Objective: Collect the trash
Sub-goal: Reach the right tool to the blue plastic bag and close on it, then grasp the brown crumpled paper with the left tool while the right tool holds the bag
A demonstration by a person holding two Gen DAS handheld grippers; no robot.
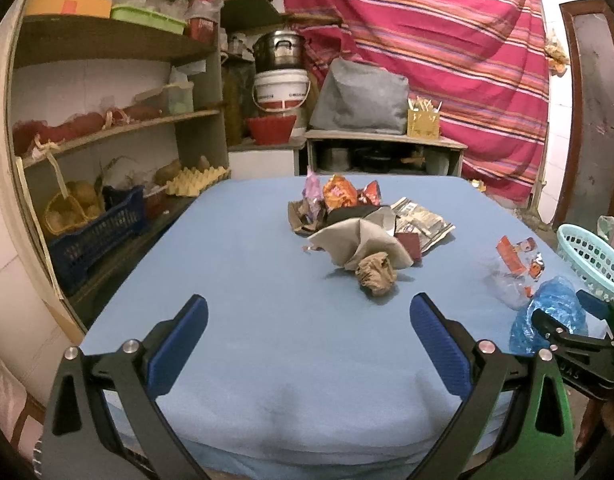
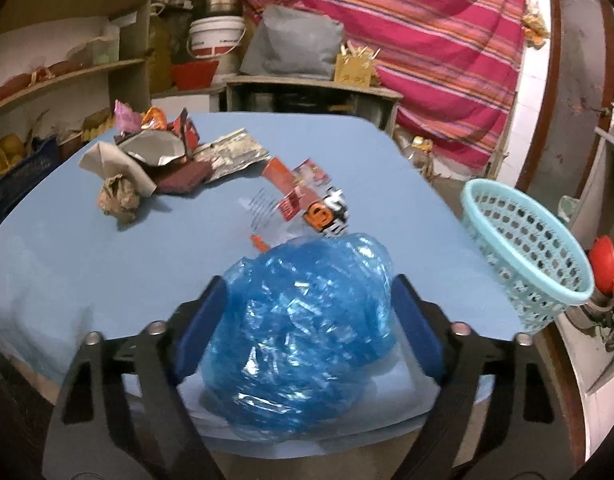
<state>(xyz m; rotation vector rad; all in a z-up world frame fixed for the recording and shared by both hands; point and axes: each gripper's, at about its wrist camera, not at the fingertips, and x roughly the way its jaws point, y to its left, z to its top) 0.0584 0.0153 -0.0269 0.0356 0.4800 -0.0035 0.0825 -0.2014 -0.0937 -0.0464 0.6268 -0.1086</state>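
A crumpled blue plastic bag (image 2: 303, 328) sits between the fingers of my right gripper (image 2: 309, 312), which is shut on it near the table's front right edge; it also shows in the left wrist view (image 1: 551, 316). My left gripper (image 1: 307, 340) is open and empty above the blue table (image 1: 243, 280). A trash pile (image 1: 359, 220) of wrappers, paper and a brown crumpled wad (image 1: 377, 274) lies mid-table. A clear orange-printed wrapper (image 2: 303, 196) lies just beyond the bag. A teal mesh basket (image 2: 523, 248) stands past the table's right edge.
Shelves (image 1: 107, 128) with crates and produce line the left side. A bucket and pot (image 1: 281, 80), a grey bag and a low cabinet (image 1: 387, 148) stand behind the table. A striped red cloth (image 1: 447, 60) hangs at the back right.
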